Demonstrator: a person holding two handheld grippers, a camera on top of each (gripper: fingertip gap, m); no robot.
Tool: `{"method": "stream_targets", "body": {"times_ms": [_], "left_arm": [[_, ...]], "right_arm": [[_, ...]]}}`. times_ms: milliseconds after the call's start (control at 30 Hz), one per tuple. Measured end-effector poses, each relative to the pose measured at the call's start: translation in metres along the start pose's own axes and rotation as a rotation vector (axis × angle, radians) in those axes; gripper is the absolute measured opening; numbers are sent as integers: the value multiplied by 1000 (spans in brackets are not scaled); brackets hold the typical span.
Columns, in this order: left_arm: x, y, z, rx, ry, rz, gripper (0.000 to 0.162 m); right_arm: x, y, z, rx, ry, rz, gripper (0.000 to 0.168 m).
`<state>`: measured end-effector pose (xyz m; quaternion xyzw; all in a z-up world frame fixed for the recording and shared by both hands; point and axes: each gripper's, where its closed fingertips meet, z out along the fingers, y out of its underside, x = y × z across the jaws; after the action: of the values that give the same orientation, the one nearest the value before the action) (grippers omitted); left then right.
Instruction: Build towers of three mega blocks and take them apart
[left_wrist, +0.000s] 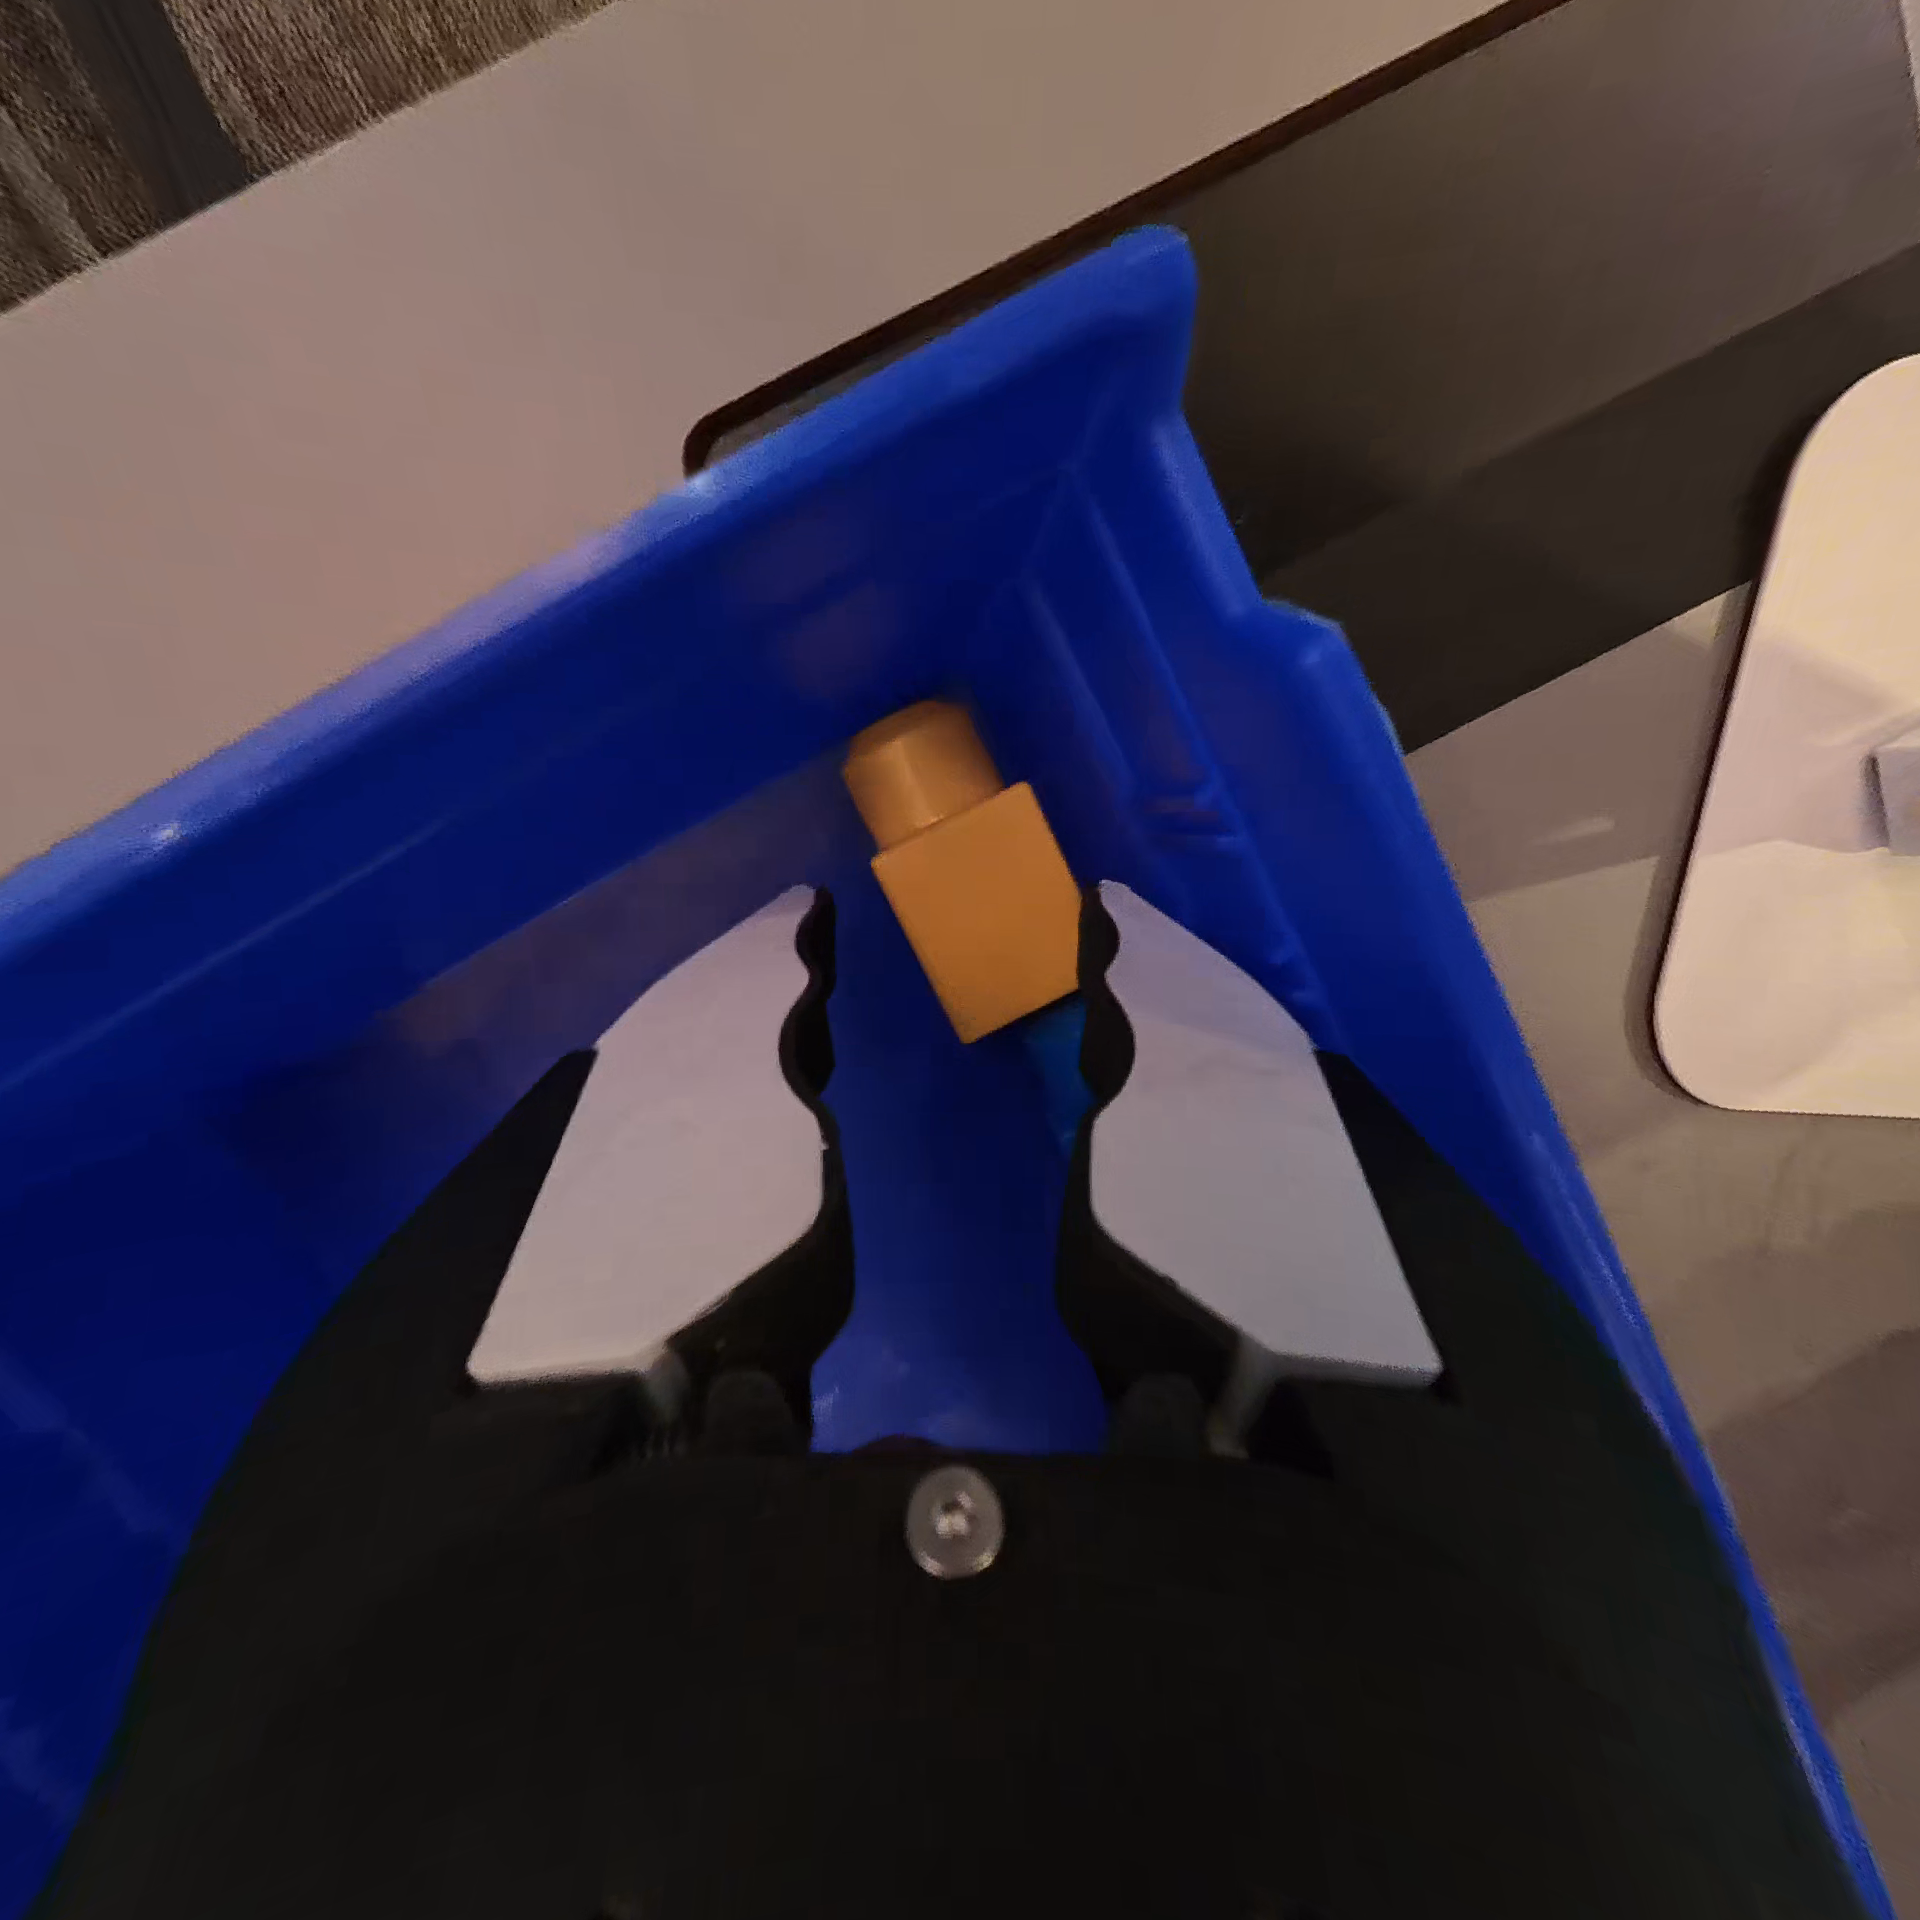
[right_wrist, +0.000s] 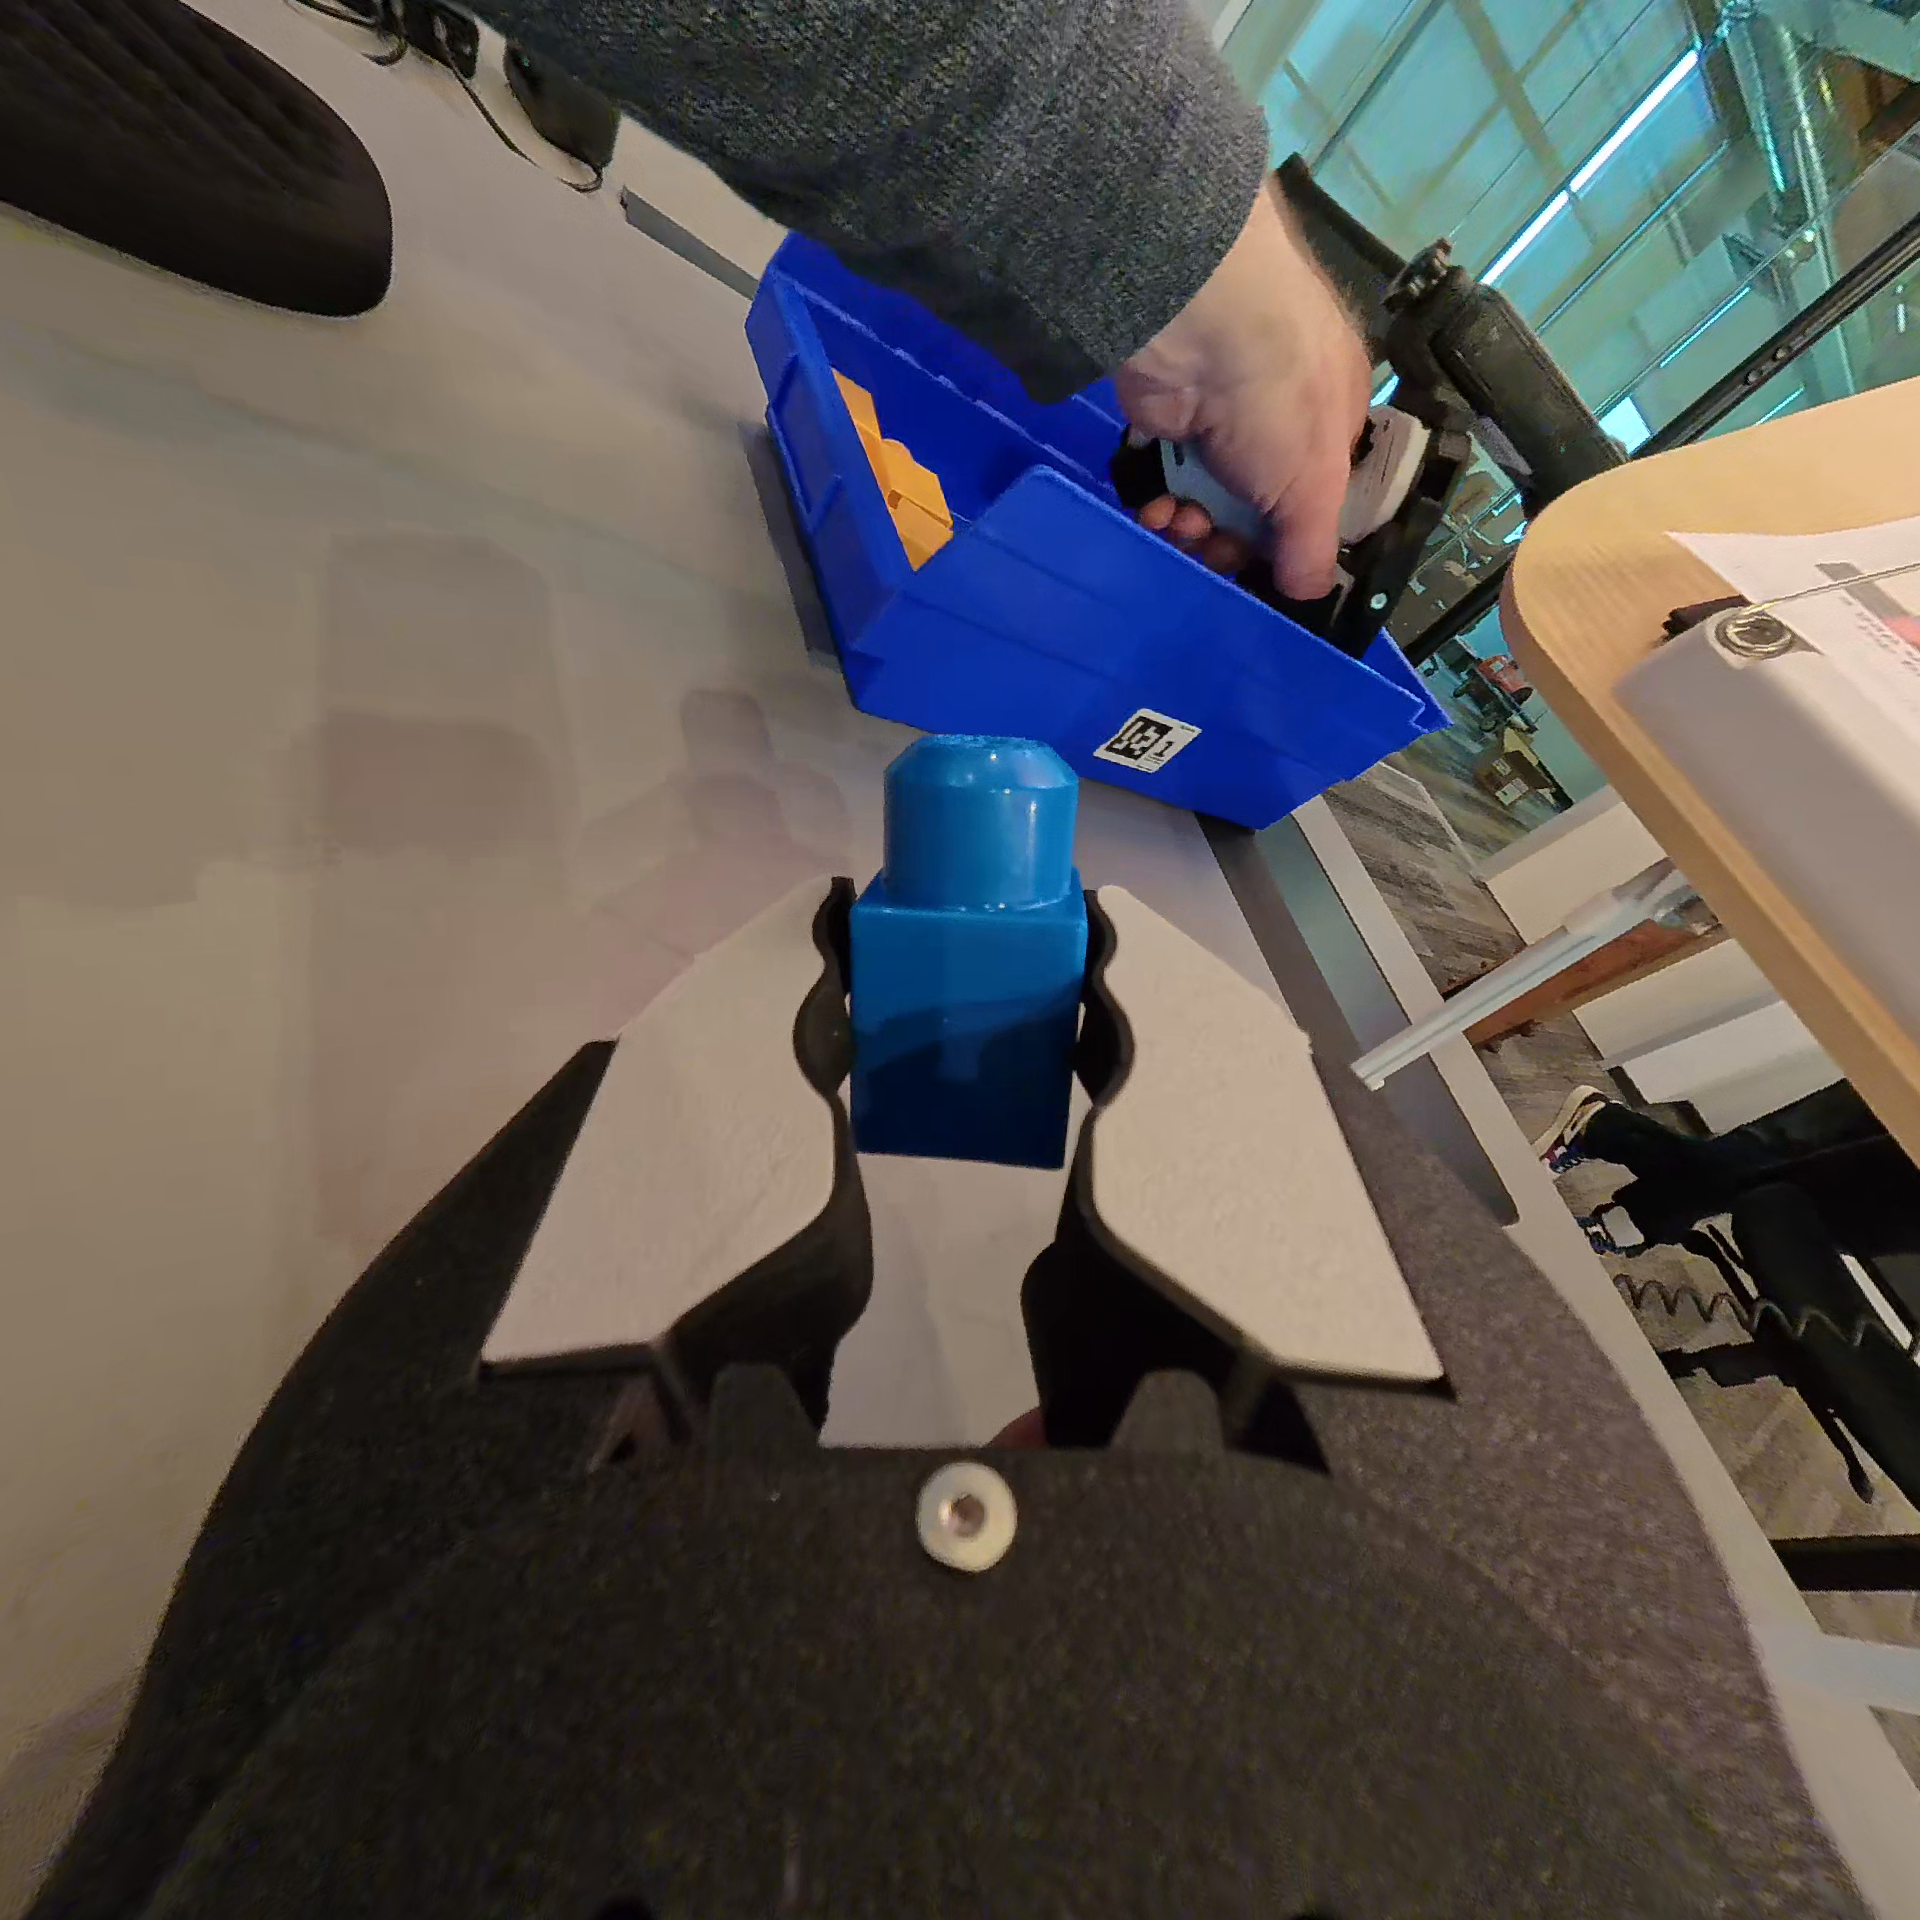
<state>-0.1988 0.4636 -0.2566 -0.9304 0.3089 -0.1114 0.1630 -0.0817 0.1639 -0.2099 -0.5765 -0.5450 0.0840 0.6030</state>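
In the left wrist view my left gripper (left_wrist: 956, 920) is inside a blue bin (left_wrist: 520, 748), aimed at its far corner. An orange mega block (left_wrist: 966, 914) lies tilted in that corner between my fingertips. The jaws stand apart; the block is close to the right finger, with a gap on the left. In the right wrist view my right gripper (right_wrist: 966, 935) is shut on a blue mega block (right_wrist: 966, 997), stud pointing away, held over the grey table (right_wrist: 312, 727). Beyond it stands the same blue bin (right_wrist: 1091, 644) with orange blocks (right_wrist: 904, 488) inside, and a hand (right_wrist: 1247, 436) reaching into it.
A white flat object (left_wrist: 1808, 727) lies to the right of the bin. The table's edge (right_wrist: 1351, 935) runs just right of the bin. A wooden table (right_wrist: 1621, 540) with papers stands at the right. A black padded seat (right_wrist: 177, 156) is at the far left. Spacing between my two grippers at the tips: around 35 cm. To reach the black padded seat (right_wrist: 177, 156) in a straight line is about 30 cm for my right fingers, about 40 cm for my left.
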Motion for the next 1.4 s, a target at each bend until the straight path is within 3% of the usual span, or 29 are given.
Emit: {"method": "stream_targets", "body": {"times_ms": [67, 133, 167, 300, 467, 667, 767, 933, 1100, 1267, 1400], "left_arm": [[-3, 1, -2, -38, -10, -15, 39], [-17, 2, -7, -50, -99, 19, 16], [-20, 7, -8, -71, -105, 8, 15], [-23, 9, -15, -55, -47, -59, 29], [-15, 5, -7, -68, -37, 11, 56], [-13, 16, 22, -171, -54, 17, 37], [-11, 11, 21, -142, -56, 21, 36], [-8, 2, -14, 44, -42, -7, 37], [18, 9, -89, 348, 51, -26, 37], [77, 35, -169, 676, 206, 29, 36], [146, 59, -195, 824, 338, 98, 36]], "right_arm": [[0, 0, 0, 2, -1, 3, 40], [0, 0, -1, 3, 0, 1, 40], [0, -1, -1, 4, 0, 1, 40], [0, -1, 0, 5, -4, 4, 40], [0, 0, 0, 3, -9, 8, 40], [0, 1, 1, 1, -13, 15, 40], [0, 1, 1, 1, -16, 21, 40], [2, 3, 1, 6, -32, 69, 40], [3, 4, 1, 34, -92, 214, 40], [13, 4, -1, 79, -152, 383, 39], [13, -2, -6, 138, -228, 450, 39]]}}
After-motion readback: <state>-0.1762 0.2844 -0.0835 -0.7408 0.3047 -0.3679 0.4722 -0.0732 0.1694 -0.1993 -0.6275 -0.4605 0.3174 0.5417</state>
